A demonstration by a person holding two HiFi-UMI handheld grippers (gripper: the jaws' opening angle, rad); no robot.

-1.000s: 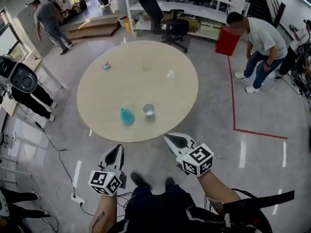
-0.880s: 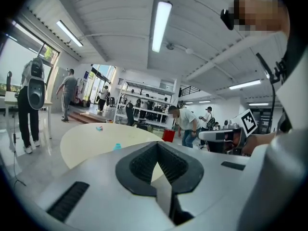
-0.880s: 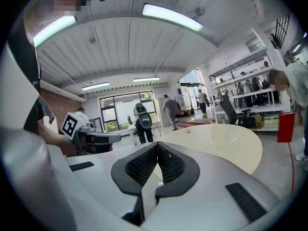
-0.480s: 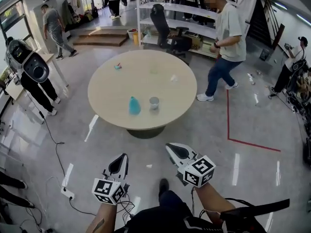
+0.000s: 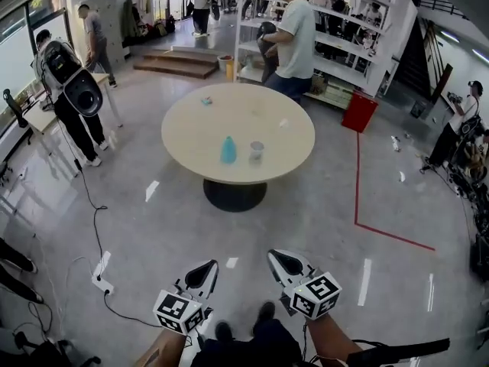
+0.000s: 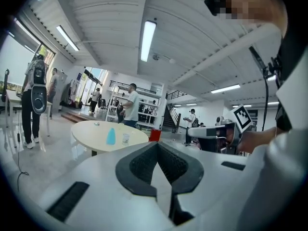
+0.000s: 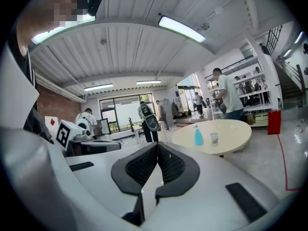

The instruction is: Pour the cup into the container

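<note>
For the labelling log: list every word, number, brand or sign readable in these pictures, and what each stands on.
No readable text anywhere.
Left gripper and right gripper: cubes bear square black-and-white markers only, no letters.
Blue bottle and clear cup on the round table: no print visible.
Goods on the shelves: too small to read.

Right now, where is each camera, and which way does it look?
Head view: on the person's head, looking down at the round table with blue container and clear cup; both forearms, left gripper and right gripper show.
Left gripper view: on the left gripper, looking along its shut jaws at the table; right gripper shows at right.
Right gripper view: on the right gripper, looking along its shut jaws at the table; left gripper shows at left.
Shared: all three see table, container and cup.
</note>
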